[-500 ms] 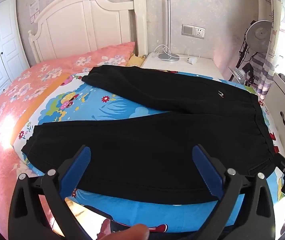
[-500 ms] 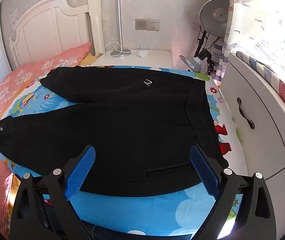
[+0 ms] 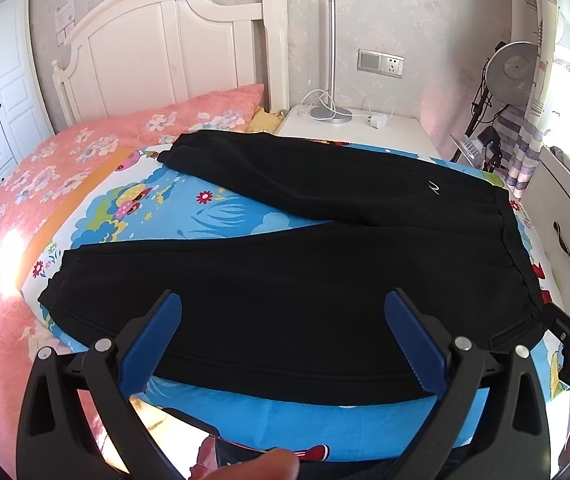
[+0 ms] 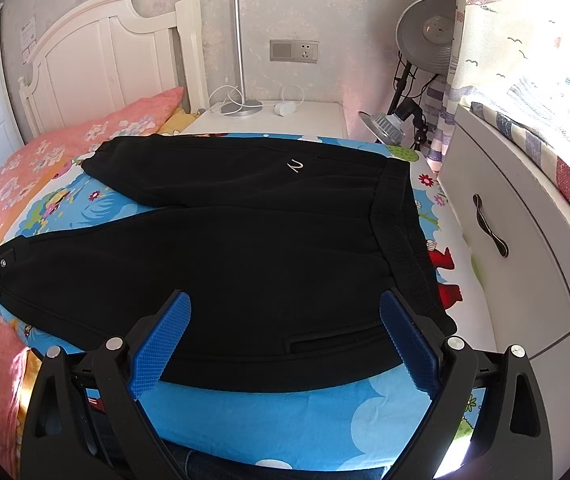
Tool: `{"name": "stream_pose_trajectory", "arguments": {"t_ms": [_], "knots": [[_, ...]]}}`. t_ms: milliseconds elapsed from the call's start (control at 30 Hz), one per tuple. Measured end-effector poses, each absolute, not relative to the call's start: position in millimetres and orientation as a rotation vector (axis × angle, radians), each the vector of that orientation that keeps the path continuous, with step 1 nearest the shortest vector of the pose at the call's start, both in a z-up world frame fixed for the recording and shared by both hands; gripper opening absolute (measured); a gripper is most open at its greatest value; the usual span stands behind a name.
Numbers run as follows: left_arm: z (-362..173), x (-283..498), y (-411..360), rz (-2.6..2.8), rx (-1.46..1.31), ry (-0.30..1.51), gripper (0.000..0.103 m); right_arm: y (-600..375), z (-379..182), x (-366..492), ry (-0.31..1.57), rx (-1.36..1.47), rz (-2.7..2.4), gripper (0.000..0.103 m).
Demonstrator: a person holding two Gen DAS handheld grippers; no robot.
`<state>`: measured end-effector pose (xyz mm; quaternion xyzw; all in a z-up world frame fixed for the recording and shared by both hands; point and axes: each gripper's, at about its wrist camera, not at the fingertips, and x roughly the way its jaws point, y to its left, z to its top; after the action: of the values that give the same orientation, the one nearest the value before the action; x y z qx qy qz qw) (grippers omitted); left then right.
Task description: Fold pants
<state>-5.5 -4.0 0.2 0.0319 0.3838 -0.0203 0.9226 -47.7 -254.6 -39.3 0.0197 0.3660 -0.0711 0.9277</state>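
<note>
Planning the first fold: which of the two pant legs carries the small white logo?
The far leg, the one reaching toward the headboard. The logo sits near its waistband end; the near leg, just ahead of both open grippers, is plain black.

A home bedroom: ahead of the hand-held gripper (image 3: 283,338) lies a bed (image 3: 13,216) with a white headboard (image 3: 165,48), floral bedding, a nightstand (image 3: 365,132) and curtains (image 4: 525,40) to its right.
</note>
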Motion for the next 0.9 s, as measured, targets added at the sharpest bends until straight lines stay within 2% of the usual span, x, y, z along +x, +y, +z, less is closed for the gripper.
{"name": "stream_pose_trajectory", "arguments": {"t_ms": [900], "knots": [[-0.7, -4.6, -3.2, -0.031, 0.066, 0.788, 0.101, -257.4, -37.8, -45.8, 0.755, 0.046, -0.148, 0.092]]}}
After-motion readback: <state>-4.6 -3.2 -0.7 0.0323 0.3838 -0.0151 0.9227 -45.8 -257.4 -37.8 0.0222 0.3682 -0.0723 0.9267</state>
